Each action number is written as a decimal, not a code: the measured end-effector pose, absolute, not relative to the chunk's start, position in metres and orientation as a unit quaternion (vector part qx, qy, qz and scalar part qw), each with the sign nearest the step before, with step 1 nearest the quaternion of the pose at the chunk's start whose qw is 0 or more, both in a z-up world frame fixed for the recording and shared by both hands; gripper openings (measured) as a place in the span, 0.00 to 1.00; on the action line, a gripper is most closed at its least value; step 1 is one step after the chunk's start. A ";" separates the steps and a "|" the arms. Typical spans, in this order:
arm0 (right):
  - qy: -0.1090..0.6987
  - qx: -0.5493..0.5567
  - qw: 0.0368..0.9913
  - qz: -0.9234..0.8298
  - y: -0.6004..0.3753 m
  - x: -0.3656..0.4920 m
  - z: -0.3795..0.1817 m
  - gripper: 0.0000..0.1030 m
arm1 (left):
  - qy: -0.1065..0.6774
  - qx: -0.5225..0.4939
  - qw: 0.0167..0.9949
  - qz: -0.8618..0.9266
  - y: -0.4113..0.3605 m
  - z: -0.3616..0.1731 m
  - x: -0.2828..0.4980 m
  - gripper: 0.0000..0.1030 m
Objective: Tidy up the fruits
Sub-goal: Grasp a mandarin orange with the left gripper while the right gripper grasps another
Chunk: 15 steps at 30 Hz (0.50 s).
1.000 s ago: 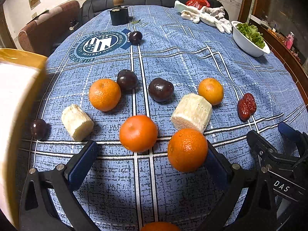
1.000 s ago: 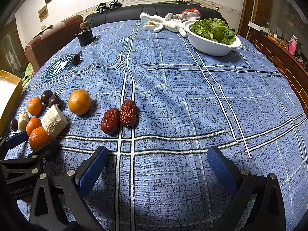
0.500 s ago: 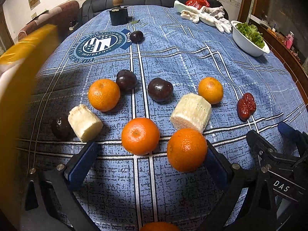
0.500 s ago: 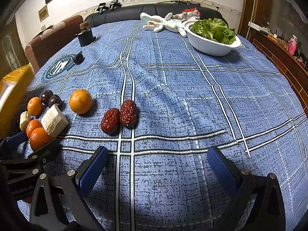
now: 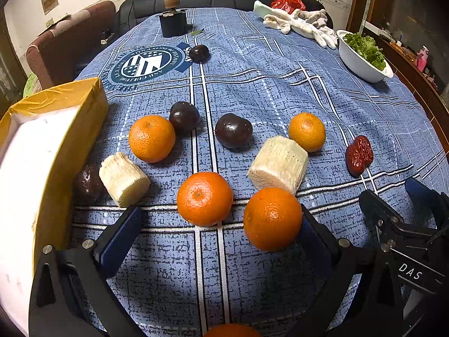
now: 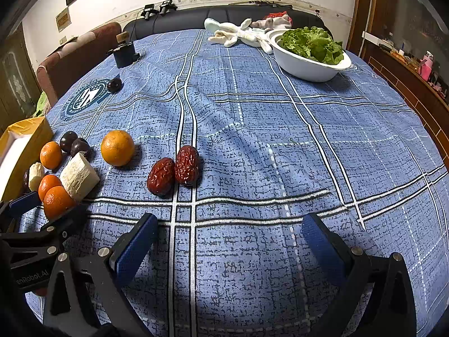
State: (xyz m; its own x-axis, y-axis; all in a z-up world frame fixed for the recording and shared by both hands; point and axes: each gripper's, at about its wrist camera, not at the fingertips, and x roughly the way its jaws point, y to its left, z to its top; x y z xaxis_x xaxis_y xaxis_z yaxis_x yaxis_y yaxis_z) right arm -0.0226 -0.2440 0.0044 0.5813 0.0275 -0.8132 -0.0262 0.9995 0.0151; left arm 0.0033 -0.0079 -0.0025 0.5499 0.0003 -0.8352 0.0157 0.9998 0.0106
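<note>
A blue plaid tablecloth point(image 5: 280, 90) covers the whole table. At its left edge a yellow cardboard box with a white inside point(image 5: 36, 151) now stands flat, where half a second ago it was a tilted yellow blur; a dark plum point(image 5: 88, 181) is wedged against its wall beside a pale sugarcane chunk point(image 5: 123, 178). At the far right sits a white bowl of green lettuce point(image 6: 308, 56). The left gripper point(image 5: 219, 241) is spread wide and empty, an orange mandarin point(image 5: 272, 219) touching its right finger, another mandarin point(image 5: 204, 198) just ahead. The right gripper point(image 6: 230, 244) gapes wide over bare cloth, two red dried dates point(image 6: 174, 172) beyond it.
</note>
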 end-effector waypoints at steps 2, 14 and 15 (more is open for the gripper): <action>0.457 0.001 0.889 0.015 -0.244 -0.023 0.004 1.00 | 0.475 0.009 0.880 -0.004 -0.008 -0.002 0.003 1.00; 0.457 0.001 0.889 0.015 -0.245 -0.022 0.004 1.00 | 0.475 0.009 0.880 -0.004 -0.007 -0.002 0.003 1.00; 0.457 0.001 0.889 0.015 -0.245 -0.022 0.004 1.00 | 0.475 0.009 0.880 -0.004 -0.007 -0.002 0.003 1.00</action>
State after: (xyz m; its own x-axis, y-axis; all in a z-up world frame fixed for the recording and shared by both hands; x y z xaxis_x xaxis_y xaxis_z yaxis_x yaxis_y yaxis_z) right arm -0.0220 -0.2451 0.0042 0.5810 0.0271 -0.8134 -0.0260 0.9996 0.0147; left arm 0.0032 -0.0075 -0.0021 0.5491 0.0006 -0.8358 0.0156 0.9998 0.0109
